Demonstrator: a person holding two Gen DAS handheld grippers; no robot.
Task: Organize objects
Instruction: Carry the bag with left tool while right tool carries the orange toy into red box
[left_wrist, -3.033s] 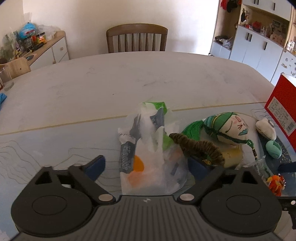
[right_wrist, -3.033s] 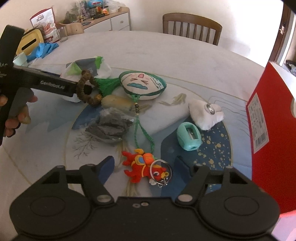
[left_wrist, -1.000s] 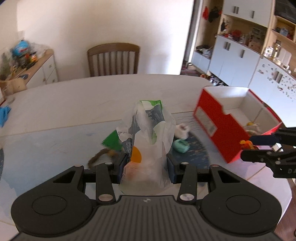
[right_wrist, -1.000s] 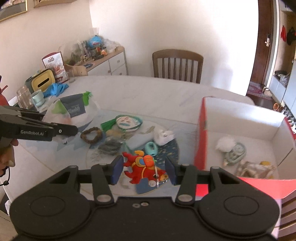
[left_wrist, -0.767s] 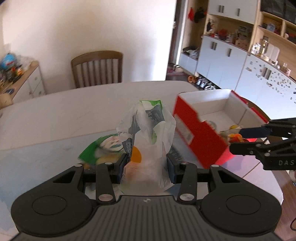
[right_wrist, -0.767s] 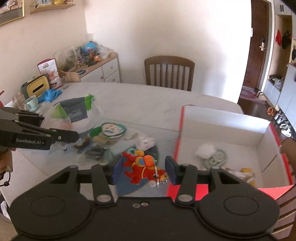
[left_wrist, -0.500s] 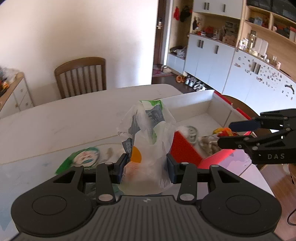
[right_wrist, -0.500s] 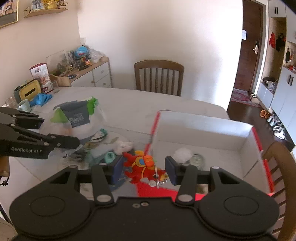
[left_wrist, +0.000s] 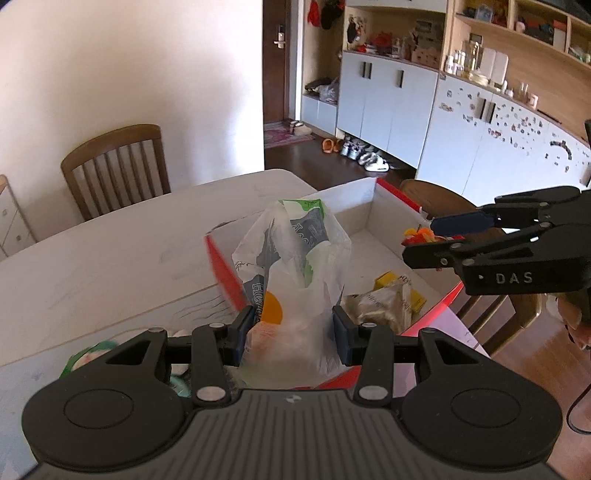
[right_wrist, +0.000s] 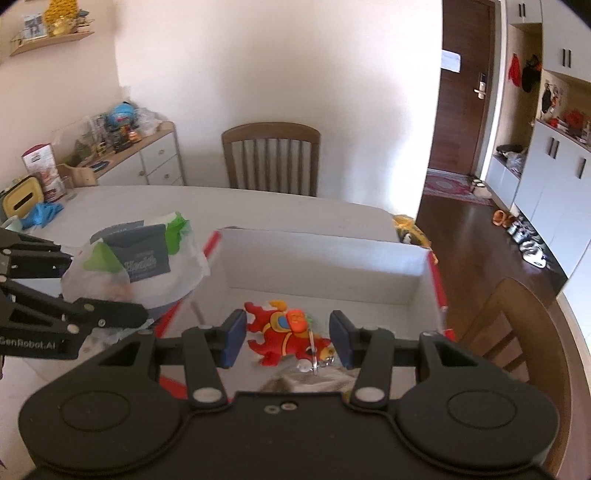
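Note:
My left gripper (left_wrist: 291, 330) is shut on a clear plastic bag (left_wrist: 295, 280) of snack packets and holds it in the air at the near left edge of the red box (left_wrist: 373, 206). The bag also shows in the right wrist view (right_wrist: 136, 262). My right gripper (right_wrist: 286, 338) is shut on a red and orange dragon keychain (right_wrist: 288, 332) and holds it above the white inside of the red box (right_wrist: 325, 266). The right gripper also shows in the left wrist view (left_wrist: 436, 240) over the box's right side.
A crumpled wrapper and a yellow packet (left_wrist: 388, 302) lie in the box. A green-and-white plush (left_wrist: 88, 356) lies on the table at lower left. Wooden chairs stand behind the table (right_wrist: 271, 158) and at the box's right (right_wrist: 517, 325).
Both grippers closed on their objects, lifted them off the table and carried them right, toward the red box. The keychain now hangs over the box's inside and the bag at its edge.

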